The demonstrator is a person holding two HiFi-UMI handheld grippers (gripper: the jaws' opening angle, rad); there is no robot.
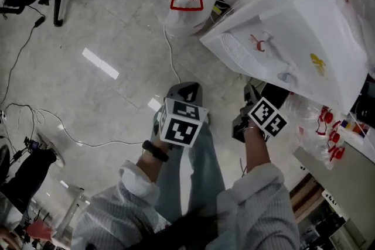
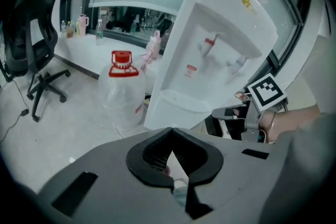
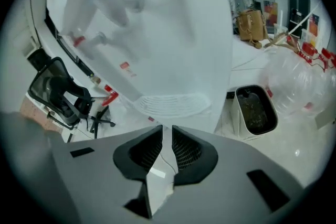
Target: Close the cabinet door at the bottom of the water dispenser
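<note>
my left gripper (image 2: 170, 131) is closed on nothing, and my right gripper (image 3: 167, 128) is barely parted and empty. only the right gripper view shows the bin (image 3: 255, 109) beside the water dispenser (image 3: 173, 34).

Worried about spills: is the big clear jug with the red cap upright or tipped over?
Upright. The jug stands on its base on the floor beside the water dispenser, red cap on top.

Free floor (image 1: 117, 20); jug (image 1: 184, 13) beside dispenser (image 1: 293, 32)
</note>
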